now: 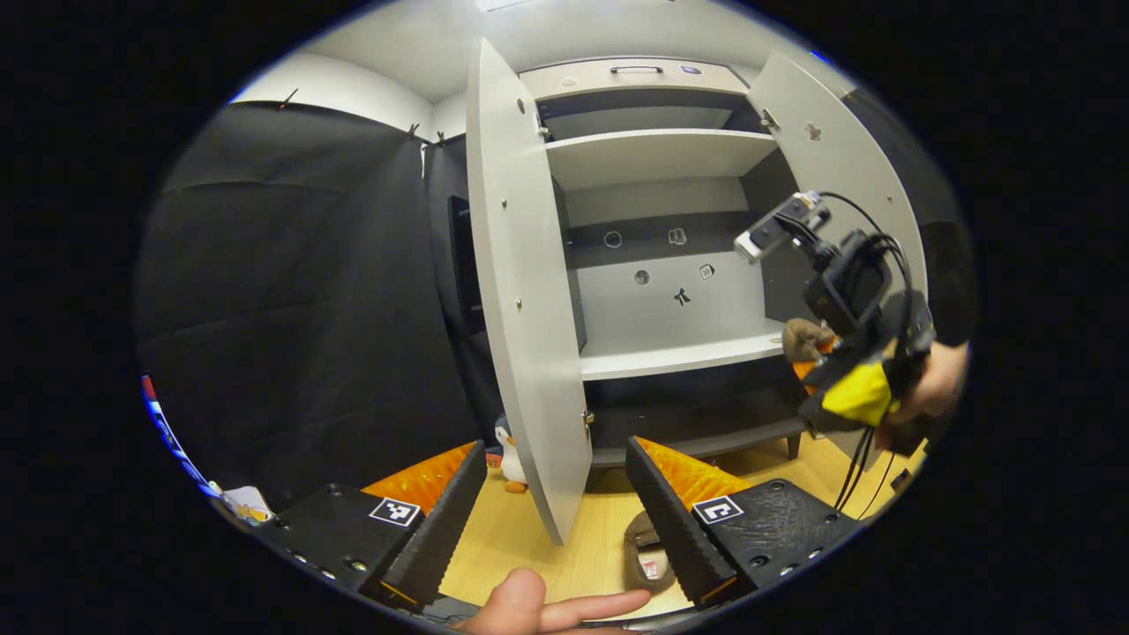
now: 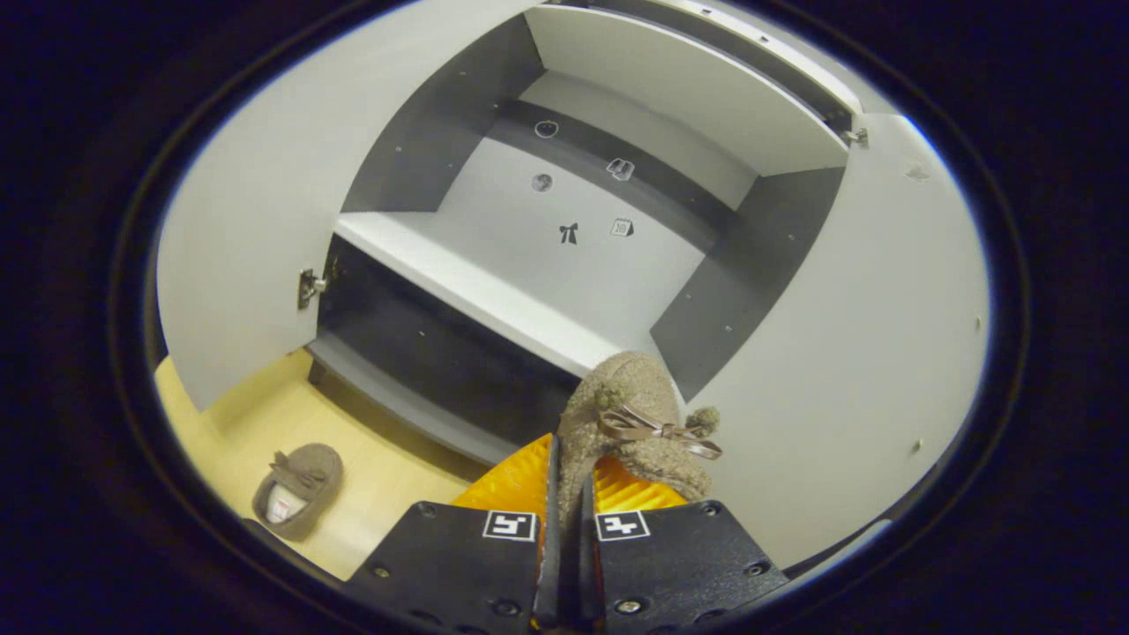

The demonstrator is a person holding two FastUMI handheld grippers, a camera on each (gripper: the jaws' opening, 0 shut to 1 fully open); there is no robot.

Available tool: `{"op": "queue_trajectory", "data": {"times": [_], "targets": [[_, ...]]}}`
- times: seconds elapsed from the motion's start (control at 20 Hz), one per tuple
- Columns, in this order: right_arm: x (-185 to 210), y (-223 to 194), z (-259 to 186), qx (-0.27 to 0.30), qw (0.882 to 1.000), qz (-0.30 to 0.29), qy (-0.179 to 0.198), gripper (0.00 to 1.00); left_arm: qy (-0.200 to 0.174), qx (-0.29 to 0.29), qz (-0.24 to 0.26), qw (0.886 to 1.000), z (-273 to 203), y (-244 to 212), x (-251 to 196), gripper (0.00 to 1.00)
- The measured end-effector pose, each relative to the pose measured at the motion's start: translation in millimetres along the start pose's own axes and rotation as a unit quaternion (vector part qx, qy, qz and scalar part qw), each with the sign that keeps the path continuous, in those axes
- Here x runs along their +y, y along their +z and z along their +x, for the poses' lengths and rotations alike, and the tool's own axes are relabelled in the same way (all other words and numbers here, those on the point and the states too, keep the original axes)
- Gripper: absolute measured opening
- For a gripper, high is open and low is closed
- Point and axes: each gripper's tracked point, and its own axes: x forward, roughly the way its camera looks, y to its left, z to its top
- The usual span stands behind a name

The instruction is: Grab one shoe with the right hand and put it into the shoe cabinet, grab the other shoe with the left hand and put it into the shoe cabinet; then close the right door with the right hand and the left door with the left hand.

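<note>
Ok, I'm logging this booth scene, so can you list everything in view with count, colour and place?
shoe cabinet: one, pale grey, dark recesses, straight ahead
doors: two, pale grey, both open
shoes: two, brown and fuzzy; one clamped in the right gripper at the middle shelf, one on the floor before the cabinet
penguin toy: one, white and black, on the floor behind the left door
floor: yellow wood
left gripper: open, above the floor
right gripper: shut on a shoe
hand: holding the right gripper
</note>
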Motion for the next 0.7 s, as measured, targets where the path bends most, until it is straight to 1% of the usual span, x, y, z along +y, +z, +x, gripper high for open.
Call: {"op": "queue_trajectory", "data": {"times": [0.05,0.15,0.3,0.4,0.5,0.6,0.7], "targets": [[-7,16,8,-0.004,1.0,0.002,-0.004,0.11,0.0,0.0,0.006,1.0,-1,-1,0,0.96],[-21,45,35,-0.006,1.0,-0.01,-0.024,0.12,0.003,0.003,0.008,1.0,-4,-4,3,0.96],[-27,85,74,-0.006,1.0,-0.018,-0.02,0.12,0.029,0.007,0.012,0.999,-6,-3,11,0.96],[-32,107,105,-0.008,0.999,-0.03,-0.027,0.11,0.051,0.012,0.007,0.999,-9,-2,17,0.96],[-31,117,138,0.005,0.999,-0.039,-0.029,0.12,0.068,0.025,-0.004,0.997,-12,-4,20,0.96],[-26,119,168,0.033,0.999,-0.03,-0.02,0.12,0.083,0.036,-0.01,0.996,-16,-5,23,0.96],[-19,117,190,0.053,0.998,-0.024,-0.008,0.11,0.099,0.036,-0.005,0.994,-19,-2,27,0.96]]}}
